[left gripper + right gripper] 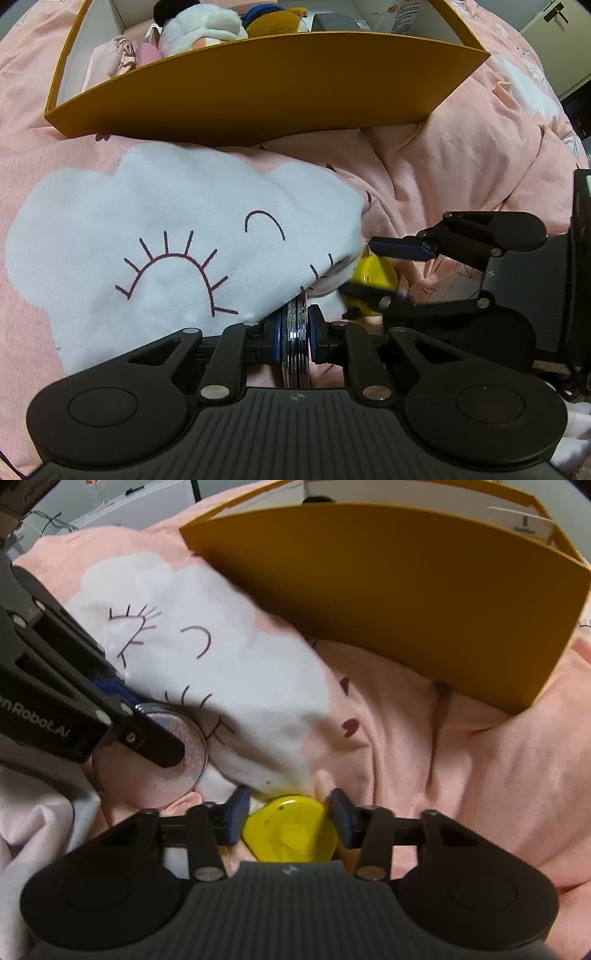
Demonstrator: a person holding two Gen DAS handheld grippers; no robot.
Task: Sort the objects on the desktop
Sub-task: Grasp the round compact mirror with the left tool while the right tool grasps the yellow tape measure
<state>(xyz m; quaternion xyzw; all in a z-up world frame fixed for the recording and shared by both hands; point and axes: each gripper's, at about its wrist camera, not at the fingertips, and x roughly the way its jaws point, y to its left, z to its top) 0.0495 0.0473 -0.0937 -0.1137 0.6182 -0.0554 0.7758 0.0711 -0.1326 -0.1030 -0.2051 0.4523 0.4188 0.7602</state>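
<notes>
The left gripper [295,341] clamps a round compact mirror [295,347]; the right gripper [288,819], half-open, straddles a yellow disc [290,830] and should close squarely before lifting toward the orange box [406,590] at 12 o'clock.

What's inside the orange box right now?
The orange box holds a white plush, a brown plush and pink items; its front wall hides anything lower down.

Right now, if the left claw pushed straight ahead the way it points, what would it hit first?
Probably the raised fold of pink bedding with the white cloud print, which rises right in front of the left claw and the round metal-rimmed disc it grips. The orange cardboard box lies beyond; depth is unclear.
</notes>
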